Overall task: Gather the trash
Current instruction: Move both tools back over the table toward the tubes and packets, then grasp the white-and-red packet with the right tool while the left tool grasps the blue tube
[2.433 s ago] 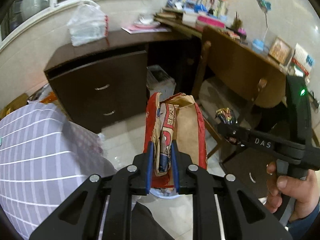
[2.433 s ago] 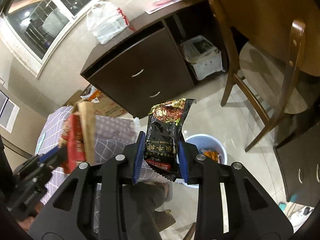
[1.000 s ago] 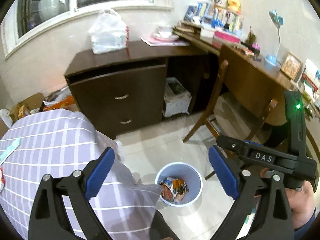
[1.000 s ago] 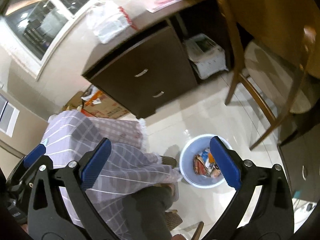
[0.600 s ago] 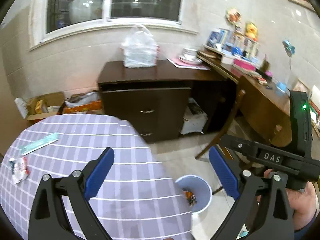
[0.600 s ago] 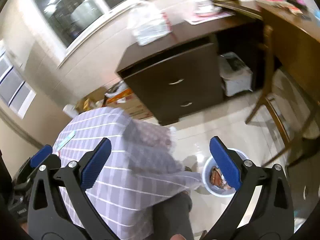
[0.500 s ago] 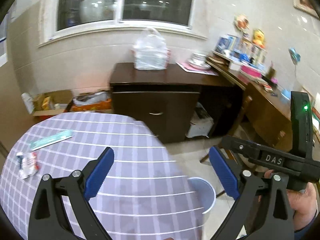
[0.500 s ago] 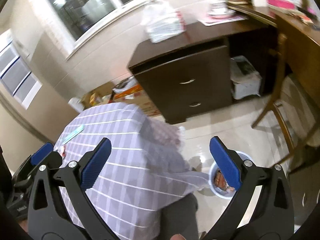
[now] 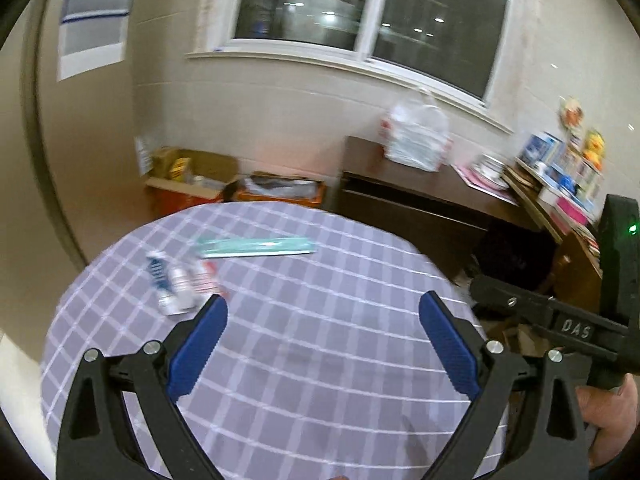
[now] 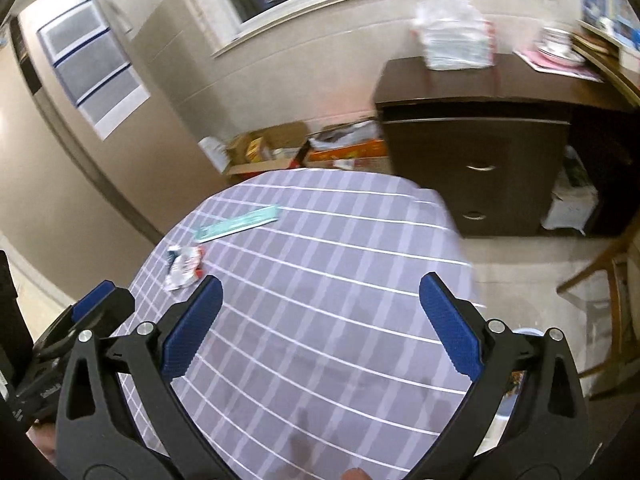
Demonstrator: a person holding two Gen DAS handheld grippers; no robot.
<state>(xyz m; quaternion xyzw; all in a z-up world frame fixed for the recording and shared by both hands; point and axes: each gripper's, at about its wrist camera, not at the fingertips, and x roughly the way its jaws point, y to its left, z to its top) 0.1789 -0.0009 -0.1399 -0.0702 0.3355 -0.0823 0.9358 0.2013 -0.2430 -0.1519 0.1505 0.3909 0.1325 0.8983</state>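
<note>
A crumpled white, blue and red wrapper [image 9: 180, 280] lies on the round table with the purple checked cloth [image 9: 320, 360], left of centre. A long teal wrapper [image 9: 256, 247] lies just beyond it. Both show in the right wrist view, the crumpled wrapper [image 10: 185, 266] and the teal one [image 10: 236, 224]. My left gripper [image 9: 322, 328] is open and empty above the table [image 10: 340, 300]. My right gripper [image 10: 320, 310] is open and empty beside it. The blue bin's rim [image 10: 528, 334] peeks out behind my right finger.
A dark drawer cabinet [image 10: 476, 168] with a white plastic bag [image 10: 454, 44] on top stands behind the table. Open cardboard boxes [image 9: 200, 180] sit on the floor by the wall. A wooden chair [image 10: 600, 288] stands right. A cluttered desk [image 9: 560, 200] is far right.
Both grippers let their wrappers go over the bin, opened, then swung up and left from the bin to over the table. The two wrappers on the cloth have come into view.
</note>
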